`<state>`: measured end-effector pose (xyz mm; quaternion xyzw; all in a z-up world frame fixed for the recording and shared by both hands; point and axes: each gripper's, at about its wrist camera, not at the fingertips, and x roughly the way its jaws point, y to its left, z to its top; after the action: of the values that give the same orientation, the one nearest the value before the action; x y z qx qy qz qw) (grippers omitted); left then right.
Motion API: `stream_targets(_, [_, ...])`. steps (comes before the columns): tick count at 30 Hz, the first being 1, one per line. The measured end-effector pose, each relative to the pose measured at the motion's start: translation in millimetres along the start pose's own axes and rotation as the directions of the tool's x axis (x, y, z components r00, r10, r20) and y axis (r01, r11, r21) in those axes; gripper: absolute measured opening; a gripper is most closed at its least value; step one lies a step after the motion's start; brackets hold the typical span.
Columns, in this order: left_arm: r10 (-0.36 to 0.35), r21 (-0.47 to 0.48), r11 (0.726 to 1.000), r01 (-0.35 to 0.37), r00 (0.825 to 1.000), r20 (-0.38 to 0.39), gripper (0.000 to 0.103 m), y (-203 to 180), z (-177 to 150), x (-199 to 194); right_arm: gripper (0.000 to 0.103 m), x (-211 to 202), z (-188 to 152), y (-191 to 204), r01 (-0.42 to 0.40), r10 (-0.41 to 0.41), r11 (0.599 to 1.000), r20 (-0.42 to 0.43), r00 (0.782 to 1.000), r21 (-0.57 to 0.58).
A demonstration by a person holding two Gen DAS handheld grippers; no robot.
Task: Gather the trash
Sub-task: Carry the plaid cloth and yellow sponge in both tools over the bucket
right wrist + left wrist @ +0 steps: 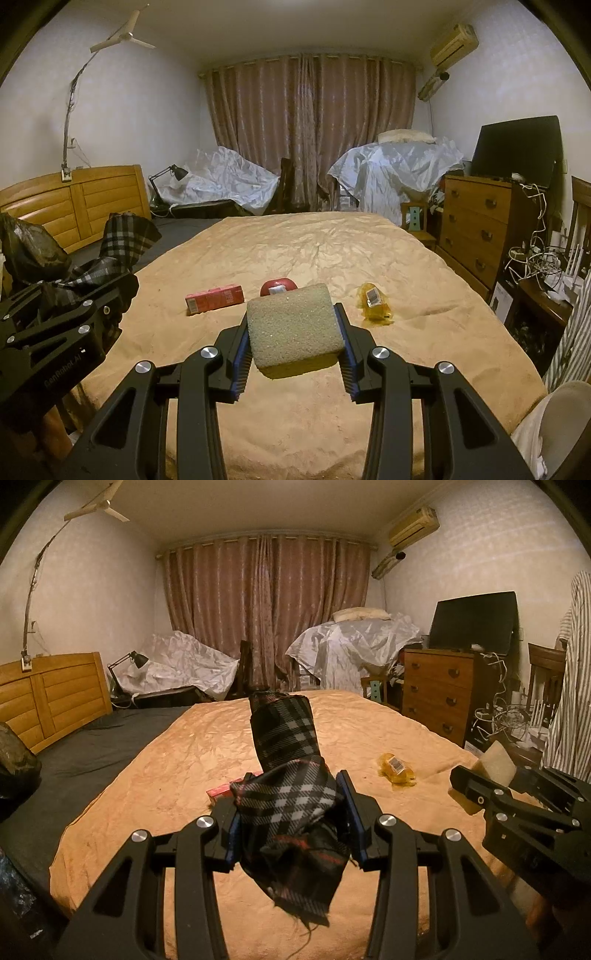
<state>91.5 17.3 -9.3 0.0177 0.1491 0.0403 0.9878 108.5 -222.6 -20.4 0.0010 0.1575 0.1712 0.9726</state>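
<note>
My left gripper point(291, 808) is shut on a dark plaid folded umbrella point(284, 746), held above the bed; it also shows in the right wrist view point(122, 236). My right gripper point(295, 332) is shut on a grey-green sponge point(295, 328), which also shows in the left wrist view point(495, 764). On the tan bedspread point(332, 247) lie a red carton point(214, 298), a red round packet point(279, 287) partly hidden behind the sponge, and a crumpled yellow wrapper point(375, 304). The wrapper point(397, 768) and a corner of the carton point(219, 794) show in the left wrist view.
A black plastic bag point(26, 247) hangs at the left by the wooden headboard point(74, 199). A chest of drawers point(476, 225) with a monitor point(517, 147) stands right of the bed. Cables and clutter point(535, 258) fill the right side. Plastic-covered furniture point(395, 166) stands by the curtains.
</note>
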Motion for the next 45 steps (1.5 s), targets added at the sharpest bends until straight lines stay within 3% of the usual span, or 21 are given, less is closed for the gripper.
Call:
stream_targets(6, [-0.040,0.014,0.999,0.041,0.999,-0.007,0.043,-10.6,7.3,6.7,0.041,-7.6,10.5,-17.1,0.027,-0.027,1.000,0.000,1.000,0.015])
stream_targets(15, [-0.138,0.043,0.989,0.139,0.990,-0.026,0.043,-59.2,11.8,19.6,0.041,-40.7,17.2,-76.8,0.146,-0.146,0.989,-0.023,0.989,0.020])
stream_targets(28, [-0.294,0.107,0.948,0.299,0.954,-0.064,0.043,-148.8,14.0,26.6,0.041,-93.7,-0.1,-187.5,0.311,-0.306,0.949,-0.075,0.949,0.056])
stream_targets(37, [-0.420,0.156,0.888,0.432,0.901,-0.104,0.043,-221.2,6.2,18.6,0.041,-141.5,-24.6,-275.9,0.414,-0.399,0.905,-0.141,0.906,0.102])
stream_targets(45, [-0.530,0.183,0.807,0.562,0.825,-0.197,0.043,-291.2,-4.9,17.9,0.041,-177.2,-49.6,-349.7,0.483,-0.444,0.863,-0.236,0.864,0.146])
